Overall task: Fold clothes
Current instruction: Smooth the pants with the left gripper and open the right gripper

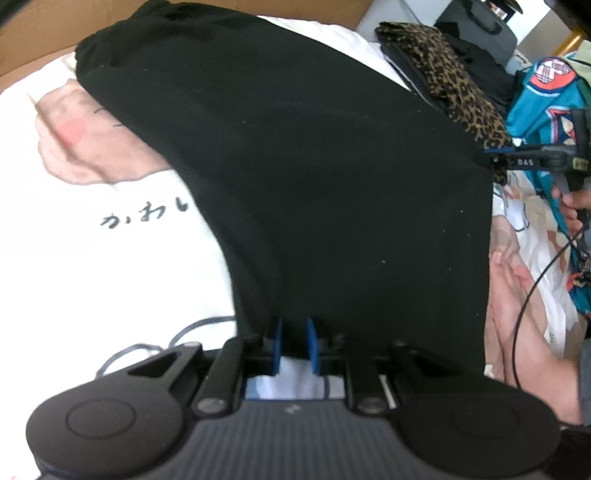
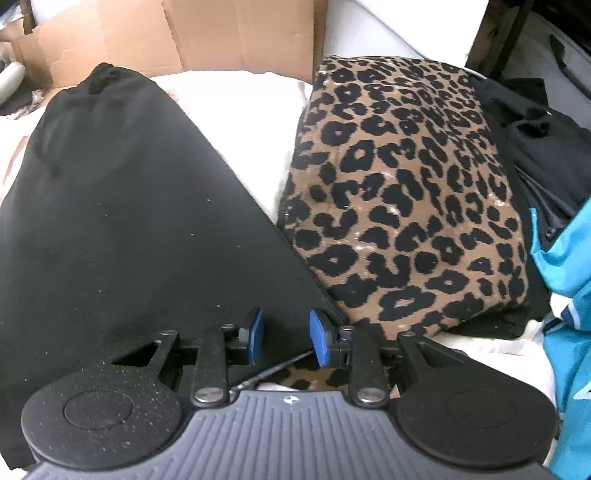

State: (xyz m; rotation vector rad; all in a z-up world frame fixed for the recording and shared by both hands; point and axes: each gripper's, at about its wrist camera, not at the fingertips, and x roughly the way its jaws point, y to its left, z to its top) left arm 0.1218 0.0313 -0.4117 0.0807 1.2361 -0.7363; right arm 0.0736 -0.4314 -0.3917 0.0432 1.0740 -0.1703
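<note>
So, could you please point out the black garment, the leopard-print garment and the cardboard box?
black garment (image 2: 129, 203), right wrist view, middle of its flat panel
leopard-print garment (image 2: 406, 184), right wrist view, centre of folded top
cardboard box (image 2: 240, 33), right wrist view, upright flap

The black garment (image 1: 295, 177) hides most of the printed white sheet (image 1: 92, 258) in the left wrist view, and its near hem covers the blue pad tips of the left gripper (image 1: 294, 345). At the right edge the right gripper (image 1: 495, 157) shows only partly, its handle and the hand (image 1: 572, 206) holding it cut off. In the right wrist view the teal cloth (image 2: 569, 280) runs off the right edge, and the dark clothes (image 2: 535, 147) behind the leopard-print piece (image 2: 406, 192) are too shadowed to tell apart.
</note>
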